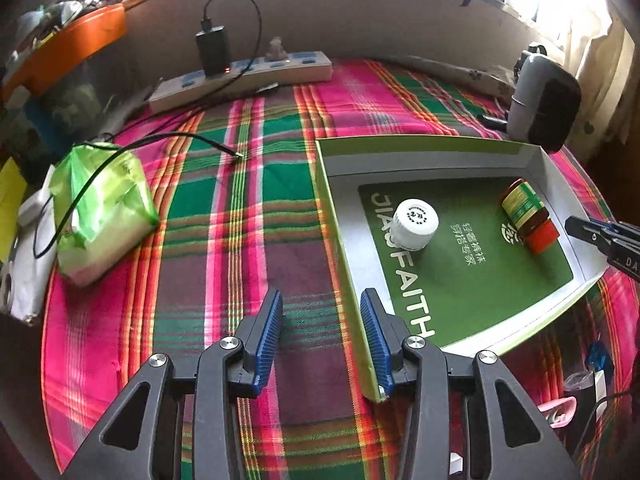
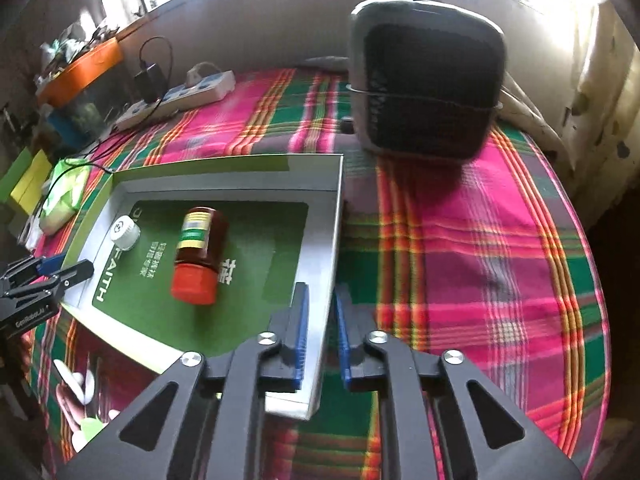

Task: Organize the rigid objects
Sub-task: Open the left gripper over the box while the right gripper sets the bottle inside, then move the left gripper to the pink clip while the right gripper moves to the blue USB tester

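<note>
A shallow green and white box (image 1: 452, 160) (image 2: 224, 178) lies on the plaid cloth. In it stand a white bottle (image 1: 414, 224) (image 2: 125, 232), upright, and a brown bottle with a red cap (image 1: 526, 212) (image 2: 198, 256), lying on its side. My left gripper (image 1: 322, 340) is open over the cloth; its right finger touches the box's left wall. It also shows in the right wrist view (image 2: 60, 268). My right gripper (image 2: 322, 336) straddles the box's right wall, jaws close around it. It also shows in the left wrist view (image 1: 600, 236).
A grey and black heater (image 2: 424, 80) (image 1: 544, 100) stands behind the box. A power strip (image 1: 248, 76) with a black charger sits at the back. A green packet (image 1: 100, 208) with a black cable lies at the left. Clutter and an orange tray (image 1: 68, 44) sit at the far left.
</note>
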### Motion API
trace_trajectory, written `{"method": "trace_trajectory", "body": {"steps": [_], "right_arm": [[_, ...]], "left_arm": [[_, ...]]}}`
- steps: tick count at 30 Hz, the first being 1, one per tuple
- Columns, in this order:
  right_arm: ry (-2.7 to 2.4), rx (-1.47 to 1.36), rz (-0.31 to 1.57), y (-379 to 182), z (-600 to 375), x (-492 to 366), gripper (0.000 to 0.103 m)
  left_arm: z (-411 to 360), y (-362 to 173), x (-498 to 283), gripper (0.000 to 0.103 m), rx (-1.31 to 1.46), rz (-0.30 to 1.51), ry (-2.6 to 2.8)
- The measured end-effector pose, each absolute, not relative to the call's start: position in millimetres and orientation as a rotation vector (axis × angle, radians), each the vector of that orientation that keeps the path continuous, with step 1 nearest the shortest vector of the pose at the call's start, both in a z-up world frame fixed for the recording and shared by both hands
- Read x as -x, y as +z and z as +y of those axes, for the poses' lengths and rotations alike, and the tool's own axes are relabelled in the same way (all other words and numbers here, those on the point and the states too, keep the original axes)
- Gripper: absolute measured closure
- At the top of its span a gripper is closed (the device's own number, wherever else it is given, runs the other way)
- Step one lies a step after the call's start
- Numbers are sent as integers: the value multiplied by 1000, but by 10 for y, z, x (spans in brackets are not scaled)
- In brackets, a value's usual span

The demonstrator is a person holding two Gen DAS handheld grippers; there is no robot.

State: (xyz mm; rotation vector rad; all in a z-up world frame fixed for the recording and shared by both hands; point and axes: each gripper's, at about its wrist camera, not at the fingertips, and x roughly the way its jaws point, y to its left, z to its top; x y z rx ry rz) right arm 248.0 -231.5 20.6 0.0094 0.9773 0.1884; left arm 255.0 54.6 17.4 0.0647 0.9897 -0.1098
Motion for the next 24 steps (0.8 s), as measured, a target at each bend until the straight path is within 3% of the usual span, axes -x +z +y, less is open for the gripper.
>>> {"method": "trace_trajectory", "body": {"steps": [14, 17, 21, 24], "right_arm": [[187, -77, 911, 318, -2386, -2398, 88], [194, -82, 888, 393, -2408, -2287, 85], [198, -78, 857, 491, -2411, -2080, 70], [210, -75, 838, 524, -2403, -1883, 65]], "left_arm": [[639, 350, -2326, 63, 18, 937, -122], [682, 417, -2181, 63, 31, 909, -118], [743, 489, -1930, 63, 48, 874, -117], [775, 501, -1746, 63, 56, 864, -122]]}}
